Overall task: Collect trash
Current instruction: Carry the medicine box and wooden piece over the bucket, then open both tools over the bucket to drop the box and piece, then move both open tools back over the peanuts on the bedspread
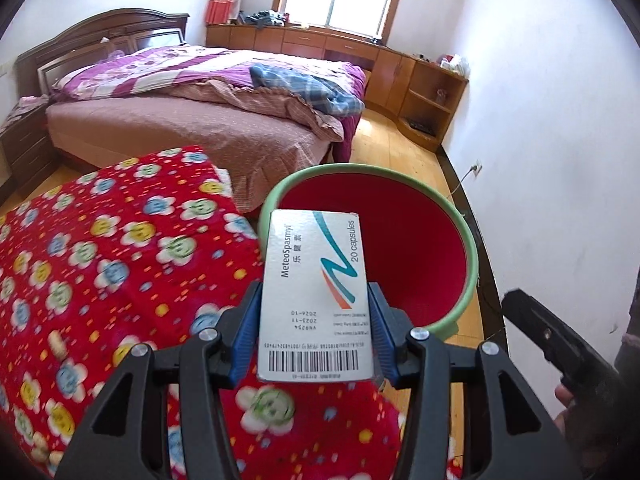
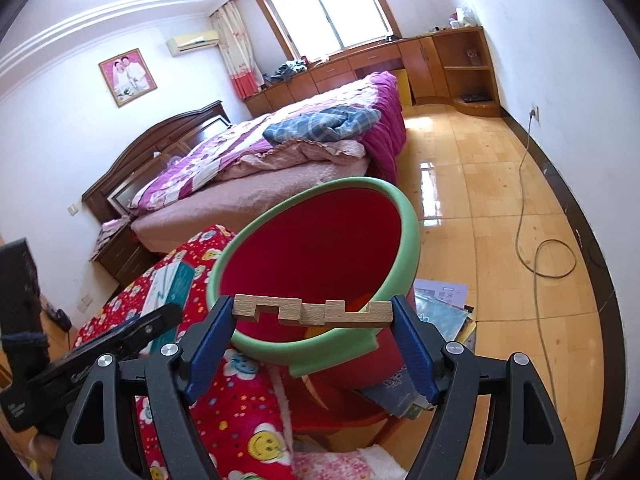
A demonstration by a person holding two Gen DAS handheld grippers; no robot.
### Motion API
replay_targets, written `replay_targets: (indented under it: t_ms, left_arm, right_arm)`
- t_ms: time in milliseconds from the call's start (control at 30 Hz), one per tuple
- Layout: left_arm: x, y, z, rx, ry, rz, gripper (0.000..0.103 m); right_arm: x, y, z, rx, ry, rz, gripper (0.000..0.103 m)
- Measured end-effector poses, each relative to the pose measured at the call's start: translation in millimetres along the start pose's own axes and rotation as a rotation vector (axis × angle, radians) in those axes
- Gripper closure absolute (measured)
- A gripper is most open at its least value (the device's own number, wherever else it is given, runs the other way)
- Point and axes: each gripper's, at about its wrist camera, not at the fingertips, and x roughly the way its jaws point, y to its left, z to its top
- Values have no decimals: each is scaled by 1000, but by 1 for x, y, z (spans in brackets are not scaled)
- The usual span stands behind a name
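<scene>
The left gripper [image 1: 315, 334] is clamped on a white medicine box [image 1: 316, 296], its blue pads [image 1: 247, 328] pressing the box's long sides; the box stands upright between them, barcode end nearest the camera, its far end reaching over the near rim of the bin [image 1: 470, 256]. The right gripper [image 2: 312, 322] is closed on a notched wooden piece [image 2: 312, 311], held crosswise by its two ends just above the bin's near rim [image 2: 320, 346] in the right wrist view.

The bin is red with a pale green rim and stands beside a surface draped in a red flowered blanket [image 1: 100, 264]. Its red inner wall shows in both views, but the box and the wooden piece cover the lower part, so whatever lies at the bottom cannot be made out. A teal and white carton [image 2: 168, 284] lies on the blanket, partly hidden by the other gripper's black finger.

On the floor behind the right gripper's finger lie some printed papers [image 2: 444, 300], cut off by it. Further back stands a bed [image 1: 224, 120] with rumpled covers, and wooden cabinets [image 1: 320, 42] under the window; small things on them are too blurred to tell.
</scene>
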Motion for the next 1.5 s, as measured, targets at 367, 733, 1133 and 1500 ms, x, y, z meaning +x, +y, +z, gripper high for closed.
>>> replay_targets:
  t_ms: [367, 733, 1133, 1500]
  left_arm:
    - [49, -6, 14, 14, 38, -14, 52]
    - [49, 10, 14, -40, 30, 9, 43]
    - [37, 38, 12, -111, 30, 72, 43]
    - [-4, 50, 4, -126, -2, 112, 43]
  right_arm:
    - [24, -17, 11, 11, 4, -22, 25]
    - [40, -16, 12, -3, 28, -9, 25]
    - [71, 5, 11, -113, 94, -24, 24]
    - [54, 20, 7, -127, 65, 2, 23]
